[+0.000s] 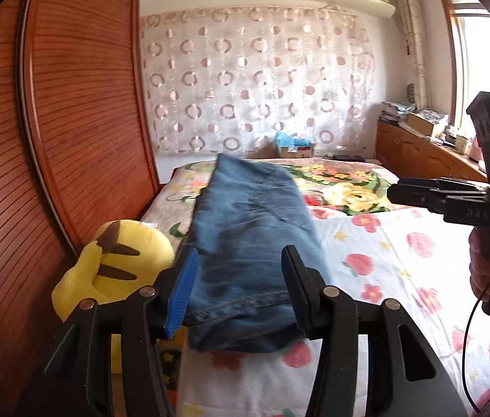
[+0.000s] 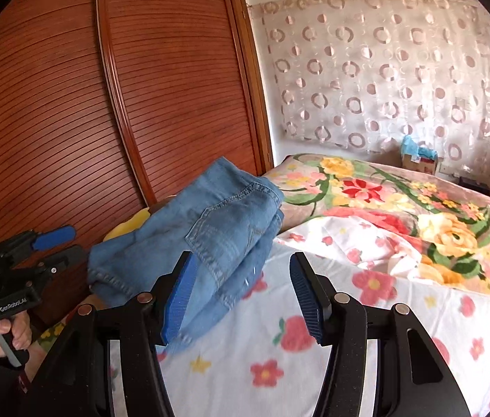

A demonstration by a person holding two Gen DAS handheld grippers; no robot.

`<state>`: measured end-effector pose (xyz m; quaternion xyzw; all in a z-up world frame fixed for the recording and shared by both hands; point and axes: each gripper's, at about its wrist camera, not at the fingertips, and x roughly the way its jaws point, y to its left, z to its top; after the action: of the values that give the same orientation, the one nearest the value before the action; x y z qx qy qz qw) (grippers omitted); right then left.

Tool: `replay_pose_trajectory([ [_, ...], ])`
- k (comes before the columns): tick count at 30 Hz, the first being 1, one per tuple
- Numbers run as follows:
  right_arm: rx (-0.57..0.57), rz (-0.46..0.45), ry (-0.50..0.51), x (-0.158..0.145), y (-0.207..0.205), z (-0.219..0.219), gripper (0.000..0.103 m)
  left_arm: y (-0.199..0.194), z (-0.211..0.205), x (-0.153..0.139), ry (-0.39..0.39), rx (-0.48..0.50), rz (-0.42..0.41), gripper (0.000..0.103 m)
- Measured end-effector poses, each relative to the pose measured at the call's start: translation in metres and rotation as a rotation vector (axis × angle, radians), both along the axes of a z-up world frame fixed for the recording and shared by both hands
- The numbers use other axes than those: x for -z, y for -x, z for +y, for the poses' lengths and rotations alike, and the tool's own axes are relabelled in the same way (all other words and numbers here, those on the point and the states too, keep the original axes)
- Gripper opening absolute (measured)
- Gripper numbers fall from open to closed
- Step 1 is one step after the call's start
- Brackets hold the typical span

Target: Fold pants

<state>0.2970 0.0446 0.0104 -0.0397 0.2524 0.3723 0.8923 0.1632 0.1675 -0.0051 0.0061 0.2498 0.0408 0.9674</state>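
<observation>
Your jeans (image 1: 245, 243) lie as a folded blue bundle along the edge of the bed (image 1: 401, 278) that runs beside the wooden wardrobe (image 1: 71, 104), their hemmed end nearest you and the far end pointing toward the curtain (image 1: 255, 80). Your left gripper (image 1: 239, 288) has its jaws apart with the near end of the jeans showing between them, but the pads do not press on the cloth, so it is released. Your right gripper (image 2: 243, 295) is also spread wide and grasps nothing; in its own view the jeans sit just to its left, and only the flowered sheet shows between its fingers. The main risk, as I judge it, is the bundle's place: it rests close to the bed's edge on the wardrobe side, above the yellow plush toy (image 1: 116, 264), so any nudge from a finger as you pull away could tip it off the bed and undo the fold. The layers look loose and uneven at the pocket end in the right view, so if you grab only the top layer for another fold, the stack may slide apart. Both views are blurred, so I cannot tell how neatly the edges line up.
</observation>
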Motion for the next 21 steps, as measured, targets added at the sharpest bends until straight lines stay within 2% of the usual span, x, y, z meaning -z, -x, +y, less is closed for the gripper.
replay_pose_trajectory([
  [3, 0.011, -0.025, 0.004, -0.004, 0.023, -0.014, 0.058, 0.007, -0.017, -0.005, -0.020, 0.026, -0.004, 0.054],
  [4, 0.012, -0.028, 0.002, -0.006, 0.030, -0.020, 0.058, 0.009, -0.021, -0.006, -0.022, 0.031, -0.007, 0.061],
  [5, 0.015, -0.029, 0.001, -0.007, 0.036, -0.024, 0.058, 0.011, -0.024, -0.007, -0.017, 0.038, -0.015, 0.077],
  [6, 0.017, -0.031, 0.001, -0.009, 0.039, -0.026, 0.058, 0.014, -0.028, -0.009, -0.009, 0.047, -0.030, 0.082],
  [10, 0.034, -0.051, 0.002, -0.012, 0.061, -0.043, 0.058, 0.021, -0.044, -0.016, 0.008, 0.076, -0.028, 0.084],
  [12, 0.043, -0.053, -0.003, -0.014, 0.071, -0.052, 0.058, 0.024, -0.049, -0.018, 0.012, 0.075, -0.042, 0.099],
  [13, 0.047, -0.052, -0.005, -0.014, 0.075, -0.055, 0.058, 0.028, -0.053, -0.020, 0.010, 0.080, -0.059, 0.103],
  [21, 0.100, -0.061, -0.013, -0.016, 0.110, -0.081, 0.058, 0.045, -0.078, -0.029, 0.016, 0.129, -0.066, 0.103],
])
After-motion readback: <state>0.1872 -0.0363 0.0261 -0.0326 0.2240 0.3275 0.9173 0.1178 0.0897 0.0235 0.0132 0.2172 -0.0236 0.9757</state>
